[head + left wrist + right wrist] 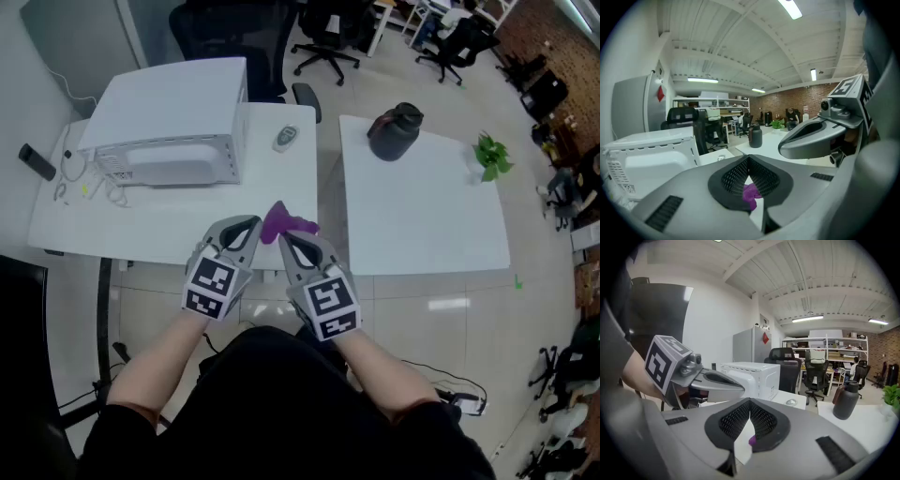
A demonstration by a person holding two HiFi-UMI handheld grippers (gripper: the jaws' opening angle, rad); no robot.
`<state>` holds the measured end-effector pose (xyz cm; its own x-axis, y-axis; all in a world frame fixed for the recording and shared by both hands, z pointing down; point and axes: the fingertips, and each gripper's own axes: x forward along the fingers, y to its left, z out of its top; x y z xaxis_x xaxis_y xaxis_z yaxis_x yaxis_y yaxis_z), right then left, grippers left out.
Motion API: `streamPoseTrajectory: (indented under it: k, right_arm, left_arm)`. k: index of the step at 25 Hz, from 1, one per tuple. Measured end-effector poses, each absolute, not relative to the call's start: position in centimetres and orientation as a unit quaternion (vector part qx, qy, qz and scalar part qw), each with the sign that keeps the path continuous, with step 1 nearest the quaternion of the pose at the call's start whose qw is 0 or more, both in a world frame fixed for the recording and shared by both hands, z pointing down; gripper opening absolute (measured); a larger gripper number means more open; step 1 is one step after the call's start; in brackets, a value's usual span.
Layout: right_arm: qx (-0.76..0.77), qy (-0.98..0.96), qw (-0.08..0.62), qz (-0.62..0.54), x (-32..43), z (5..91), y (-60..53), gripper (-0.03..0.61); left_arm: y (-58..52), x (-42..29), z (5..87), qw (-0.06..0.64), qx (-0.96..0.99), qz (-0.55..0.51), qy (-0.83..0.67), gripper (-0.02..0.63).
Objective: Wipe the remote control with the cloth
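A purple cloth [284,223] lies crumpled near the front edge of the left white table [169,225]. The grey remote control [286,138] rests farther back on that table, beside the microwave. My left gripper [246,232] and right gripper [289,244] hover side by side just in front of the cloth, both shut with nothing between the jaws. In the left gripper view the cloth [751,194] shows below the closed jaws and the remote [721,158] is small beyond them. The right gripper view shows only a sliver of cloth [752,440], and the remote [791,402] lies far ahead.
A white microwave [173,122] fills the back of the left table. The right table [422,225] carries a black bottle [394,131] and a small plant [491,157]. A narrow gap separates the tables. Office chairs [328,37] stand behind.
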<state>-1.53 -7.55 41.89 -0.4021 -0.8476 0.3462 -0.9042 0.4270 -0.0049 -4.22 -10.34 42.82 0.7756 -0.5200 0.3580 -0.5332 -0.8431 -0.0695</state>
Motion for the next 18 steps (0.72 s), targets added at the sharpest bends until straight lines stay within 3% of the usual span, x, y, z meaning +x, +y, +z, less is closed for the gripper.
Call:
streamPoseTrajectory:
  k: [7, 13, 18]
  right_arm:
    - [0.518, -0.83, 0.169, 0.119, -0.3, 44.3, -9.5, 0.017]
    - [0.493, -0.839, 0.183, 0.142, 3.3, 47.4, -13.7, 0.017]
    - [0.448, -0.854, 0.205, 0.167, 5.8, 50.5, -16.4, 0.017]
  left_arm:
    - [-16.2, -2.5, 44.6, 0.045, 0.933, 0.203, -0.295, -0.008]
    - [-24.5, 2.7, 48.4, 0.063, 0.915, 0.242, -0.318, 0.17]
    - [-32.6, 6.8, 53.8, 0.103, 0.887, 0.286, -0.346, 0.255]
